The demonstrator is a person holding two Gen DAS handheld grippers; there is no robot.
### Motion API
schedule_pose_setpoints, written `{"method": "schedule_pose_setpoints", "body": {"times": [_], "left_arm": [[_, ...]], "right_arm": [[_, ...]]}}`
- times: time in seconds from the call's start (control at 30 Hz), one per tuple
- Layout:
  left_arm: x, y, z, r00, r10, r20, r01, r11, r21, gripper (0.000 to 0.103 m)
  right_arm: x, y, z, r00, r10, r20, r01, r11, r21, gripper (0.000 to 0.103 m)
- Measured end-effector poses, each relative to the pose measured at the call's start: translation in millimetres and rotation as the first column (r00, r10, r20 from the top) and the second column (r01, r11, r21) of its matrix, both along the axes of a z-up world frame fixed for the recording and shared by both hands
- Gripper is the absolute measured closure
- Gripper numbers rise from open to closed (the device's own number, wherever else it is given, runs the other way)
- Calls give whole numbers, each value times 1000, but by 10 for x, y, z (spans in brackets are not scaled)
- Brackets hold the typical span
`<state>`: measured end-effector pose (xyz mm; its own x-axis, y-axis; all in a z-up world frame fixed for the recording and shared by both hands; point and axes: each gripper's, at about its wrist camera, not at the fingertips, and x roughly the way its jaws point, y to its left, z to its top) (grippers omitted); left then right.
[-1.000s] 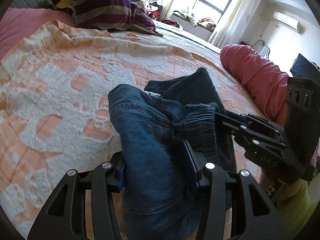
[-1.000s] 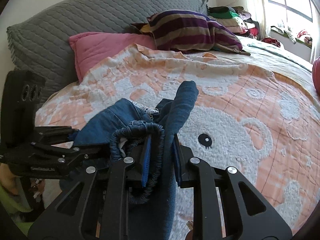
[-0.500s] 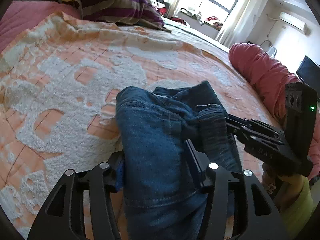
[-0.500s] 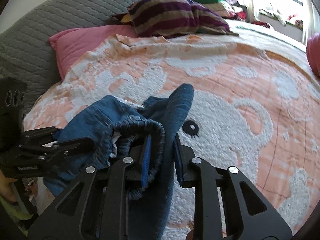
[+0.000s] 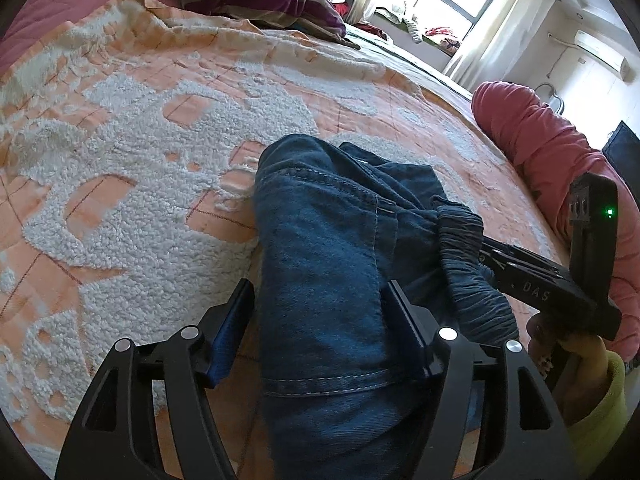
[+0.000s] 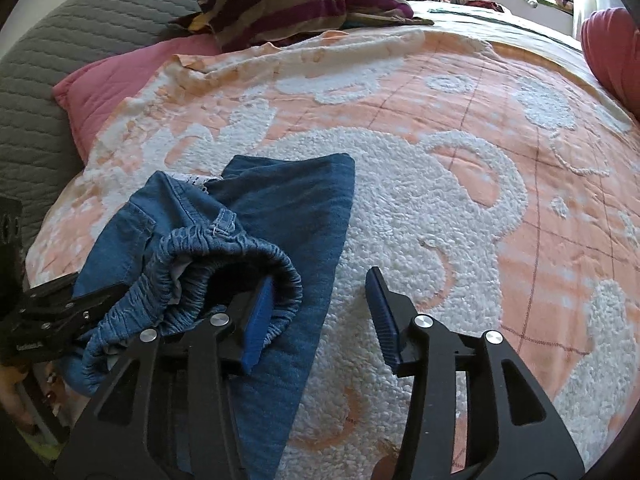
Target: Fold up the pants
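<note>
Dark blue denim pants (image 5: 320, 240) lie bunched on the orange and white blanket (image 5: 140, 184). My left gripper (image 5: 320, 316) straddles a folded leg. Its jaws are opening: the left pad stands just clear of the cloth and the right pad still touches it. In the right wrist view the pants (image 6: 288, 208) rest flat on the bed, and my right gripper (image 6: 320, 312) is opening too. The elastic waistband (image 6: 224, 248) drapes over its left finger, and nothing is pinched. My left gripper (image 6: 52, 308) shows at that view's left edge.
A striped pillow (image 6: 304, 0), a pink pillow (image 6: 108, 80) and a grey quilted headboard (image 6: 60, 40) lie at the bed's head. A red bolster (image 5: 540, 148) runs along the right side. A hand in a yellow sleeve (image 5: 600, 392) holds the right gripper.
Both grippers have sunk toward the bed with the pants. The right jaws, which pinched the waistband, have parted from it. The left jaws have widened around the leg.
</note>
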<state>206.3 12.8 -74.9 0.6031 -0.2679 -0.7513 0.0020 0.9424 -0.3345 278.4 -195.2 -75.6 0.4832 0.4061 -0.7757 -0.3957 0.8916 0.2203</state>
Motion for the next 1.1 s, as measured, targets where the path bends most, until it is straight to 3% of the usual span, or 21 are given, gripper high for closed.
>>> {"method": "schedule_pose_setpoints", "body": {"times": [0.37, 0.57, 0.6, 0.63, 0.7, 0.87, 1.1], "left_arm": [[-19, -3, 13, 1000, 1, -1, -1, 1000, 7, 38], [-35, 1, 54, 1000, 2, -2, -2, 1000, 11, 38], [-39, 0, 67, 1000, 3, -2, -3, 1000, 14, 37], [-44, 0, 78, 1000, 4, -1, -4, 1000, 17, 23], [-67, 0, 114, 1000, 11, 7, -11, 1000, 25, 15], [-142, 9, 221, 1000, 13, 23, -14, 1000, 26, 14], [-327, 7, 448, 997, 39, 68, -41, 999, 29, 5]], "right_arm": [[-24, -10, 54, 1000, -11, -3, 11, 1000, -10, 56], [-76, -20, 170, 1000, -13, 21, 13, 1000, 14, 36], [-91, -22, 200, 999, -15, 29, 15, 1000, 16, 33], [-105, -25, 232, 999, -15, 38, 14, 1000, 22, 32], [-128, -35, 296, 998, -21, 57, 20, 1000, 24, 24], [-193, -116, 454, 996, -41, 84, 34, 996, 86, 14], [-453, -227, 750, 986, -53, 159, 31, 991, 133, 9]]}}
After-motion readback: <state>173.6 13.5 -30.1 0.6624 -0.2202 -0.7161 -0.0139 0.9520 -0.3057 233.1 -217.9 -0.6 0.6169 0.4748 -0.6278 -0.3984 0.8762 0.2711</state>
